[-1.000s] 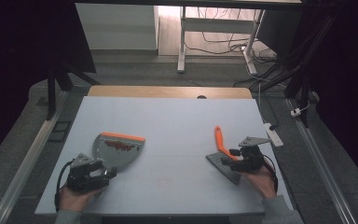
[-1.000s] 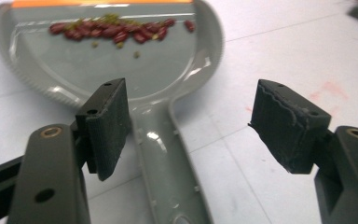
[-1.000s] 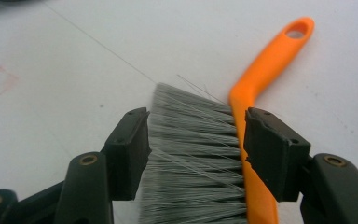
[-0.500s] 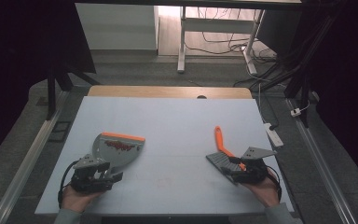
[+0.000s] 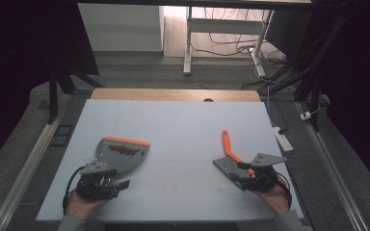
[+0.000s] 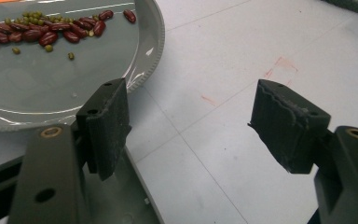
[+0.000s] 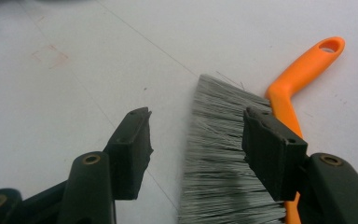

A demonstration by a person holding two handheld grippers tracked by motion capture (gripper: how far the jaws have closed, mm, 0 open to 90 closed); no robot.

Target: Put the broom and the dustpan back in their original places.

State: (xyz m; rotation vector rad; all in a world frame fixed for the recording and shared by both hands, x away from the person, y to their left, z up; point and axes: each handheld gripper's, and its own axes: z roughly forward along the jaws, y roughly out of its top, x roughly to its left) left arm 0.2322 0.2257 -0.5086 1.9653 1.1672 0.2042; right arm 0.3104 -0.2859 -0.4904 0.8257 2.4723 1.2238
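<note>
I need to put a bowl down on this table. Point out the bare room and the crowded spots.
The widest bare stretch of the table lies between the dustpan and the brush, and runs on to the far edge. The near left corner is crowded by the dustpan with its beans and the left gripper; the near right by the brush and the right gripper.

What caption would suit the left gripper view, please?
Open left gripper beside grey dustpan holding beans.

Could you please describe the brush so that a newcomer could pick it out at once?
Look at the white table, on its right side near the front edge. The brush lies flat there, grey bristles toward the person; its bent orange handle, with a hanging hole, sets it apart from the grey dustpan.
</note>
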